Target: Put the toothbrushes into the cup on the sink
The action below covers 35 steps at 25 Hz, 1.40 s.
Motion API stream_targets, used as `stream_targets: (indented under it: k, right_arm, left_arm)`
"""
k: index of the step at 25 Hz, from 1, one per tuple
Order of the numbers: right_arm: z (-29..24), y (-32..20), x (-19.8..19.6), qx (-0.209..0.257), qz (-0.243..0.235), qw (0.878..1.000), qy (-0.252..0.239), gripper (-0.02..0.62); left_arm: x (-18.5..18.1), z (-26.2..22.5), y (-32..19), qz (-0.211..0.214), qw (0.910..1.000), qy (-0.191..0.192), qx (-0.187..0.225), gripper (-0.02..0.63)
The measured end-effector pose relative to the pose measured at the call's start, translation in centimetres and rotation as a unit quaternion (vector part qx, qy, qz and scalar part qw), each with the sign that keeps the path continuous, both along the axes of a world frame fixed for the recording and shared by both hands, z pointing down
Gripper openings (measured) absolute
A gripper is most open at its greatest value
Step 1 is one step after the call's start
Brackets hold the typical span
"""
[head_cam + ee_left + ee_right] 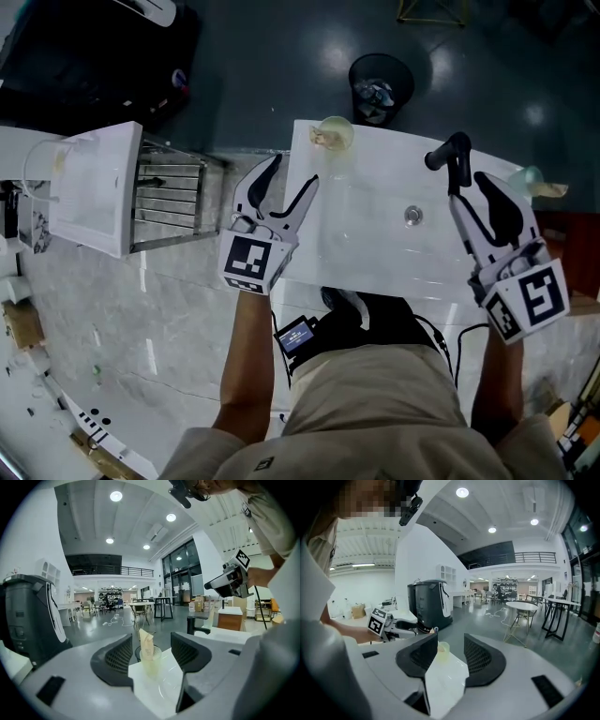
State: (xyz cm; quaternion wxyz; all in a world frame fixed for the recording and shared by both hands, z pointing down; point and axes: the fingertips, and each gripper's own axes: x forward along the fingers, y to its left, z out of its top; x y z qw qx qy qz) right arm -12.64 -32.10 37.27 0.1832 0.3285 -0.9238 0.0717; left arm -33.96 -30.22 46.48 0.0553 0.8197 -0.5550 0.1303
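A clear cup (334,132) stands on the far left corner of the white sink (375,253). A tan, flat piece (146,641) sticks up out of the cup (151,662); I cannot tell whether it is a toothbrush. My left gripper (294,171) hangs open over the sink's left edge, short of the cup, with nothing between its jaws. My right gripper (467,186) is open and empty beside the black faucet (448,153). In the right gripper view the cup (443,650) shows far off between the jaws of the right gripper (451,639).
A second clear cup (528,177) with something tan beside it sits at the sink's far right. The drain (412,216) lies mid-basin. A black bin (381,86) stands beyond the sink. A white unit (94,187) with a wire rack (172,197) stands to the left.
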Motion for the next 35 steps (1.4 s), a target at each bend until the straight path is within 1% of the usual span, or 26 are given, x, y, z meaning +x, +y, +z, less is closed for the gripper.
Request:
stream_targets:
  k: [5, 8, 10, 13, 15, 19, 22, 24, 28, 31, 35]
  right_arm:
    - [-2.4, 2.2, -1.0, 0.018, -0.008, 1.0, -0.011, 0.17]
    - [-4.1, 3.8, -1.6, 0.032, -0.015, 0.999, -0.021, 0.162]
    - [-5.3, 5.1, -1.9, 0.04, -0.021, 0.999, -0.029, 0.153]
    - [-6.9, 7.1, -2.7, 0.049, -0.034, 0.997, -0.039, 0.135]
    - [-7.9, 8.4, -3.4, 0.053, -0.045, 0.997, -0.044, 0.113]
    - [-9.9, 11.3, -5.0, 0.063, -0.076, 0.994, -0.051, 0.072]
    - [-11.2, 13.7, -6.2, 0.071, -0.101, 0.991, -0.053, 0.046]
    - [-11.9, 15.2, -6.8, 0.074, -0.116, 0.989, -0.053, 0.035]
    - [-13.2, 17.7, -7.6, 0.077, -0.142, 0.985, -0.055, 0.023]
    - [-13.9, 19.6, -8.2, 0.069, -0.164, 0.982, -0.06, 0.015]
    - [-14.3, 21.9, -9.1, 0.054, -0.192, 0.977, -0.07, 0.008]
  left_arm:
    - [-0.3, -4.0, 3.3, -0.004, 0.9997, 0.004, 0.025, 0.239]
    - [-0.3, -7.1, 5.5, -0.001, 0.9986, 0.001, 0.052, 0.224]
    - [-0.5, -9.3, 7.0, -0.004, 0.9975, -0.001, 0.07, 0.179]
    - [-1.0, -12.6, 9.5, -0.018, 0.9958, 0.004, 0.09, 0.047]
    - [-1.3, -14.6, 11.0, -0.025, 0.995, 0.007, 0.097, 0.015]
    - [-1.4, -17.7, 13.7, -0.027, 0.9945, 0.025, 0.098, 0.006]
    - [-1.1, -19.0, 15.8, -0.02, 0.9952, 0.038, 0.088, 0.006]
    - [-0.8, -19.6, 17.2, -0.014, 0.9958, 0.037, 0.082, 0.006]
    - [-0.3, -21.4, 19.4, -0.01, 0.9954, 0.032, 0.09, 0.006]
    - [0.0, -22.6, 20.9, -0.011, 0.9956, 0.024, 0.089, 0.006]
    - [0.5, -24.6, 22.8, -0.01, 0.9935, 0.02, 0.112, 0.006]
